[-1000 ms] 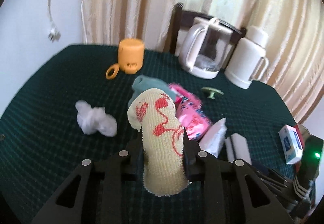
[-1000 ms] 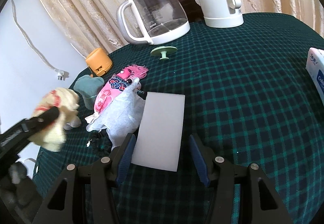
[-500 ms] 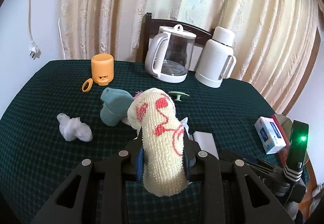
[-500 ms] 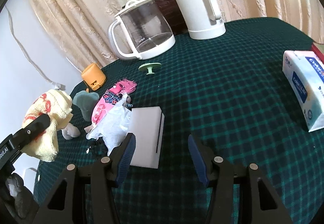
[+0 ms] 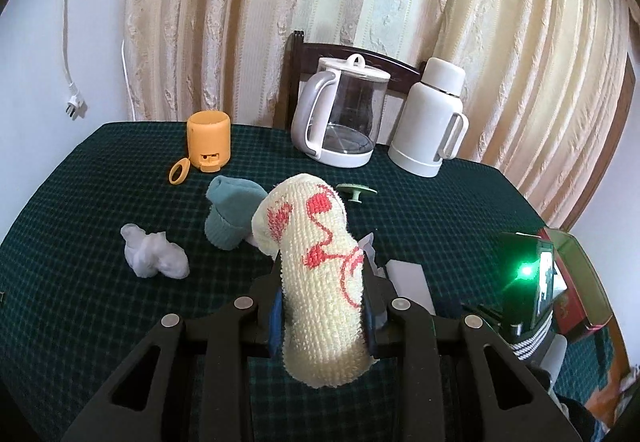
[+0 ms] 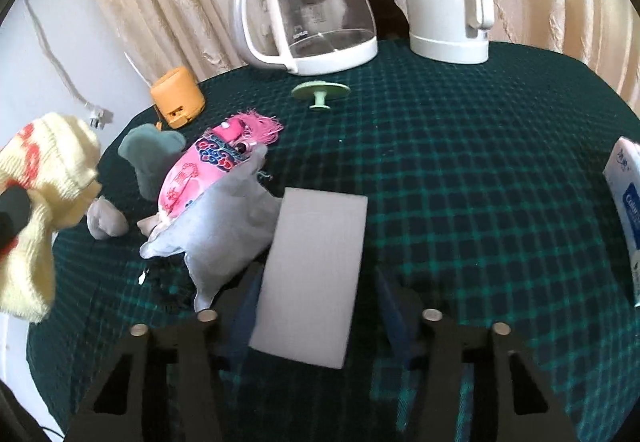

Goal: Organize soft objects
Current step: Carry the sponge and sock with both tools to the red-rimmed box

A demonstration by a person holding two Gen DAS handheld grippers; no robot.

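A: What differs on the surface [image 6: 500, 170] from a second ago?

B: In the left wrist view the curtain fills more of the picture and the table things sit lower, so the left gripper [image 5: 322, 316] has come up and tilted back. It stays clamped on the cream sock [image 5: 316, 274], pads pressed into both sides of the knit. The right gripper [image 6: 316, 306] backed away half a second ago and is now close over the white foam block [image 6: 314, 274] again. Its jaws have just been closing, with the block between them; the left pad lies against the block's edge, the right pad stands clear of it, so it is not gripped.

A: How does the block lie?

B: Flat on the surface, long axis running away from the right gripper and leaning slightly right, near end between the jaws. The pale cloth pouch [image 6: 224, 234] touches its left edge, and the pink pouch [image 6: 204, 170] lies partly under that cloth.

A: And the sock?

B: Held off the surface, long axis upright along the fingers. Its rounded end points up and away toward the glass kettle [image 5: 340, 118]; its lower end hangs below the pads.

A: Smaller things?

B: The teal sock [image 5: 232, 214] stands just behind it, the crumpled white wad [image 5: 154, 258] to its left, both on the surface.
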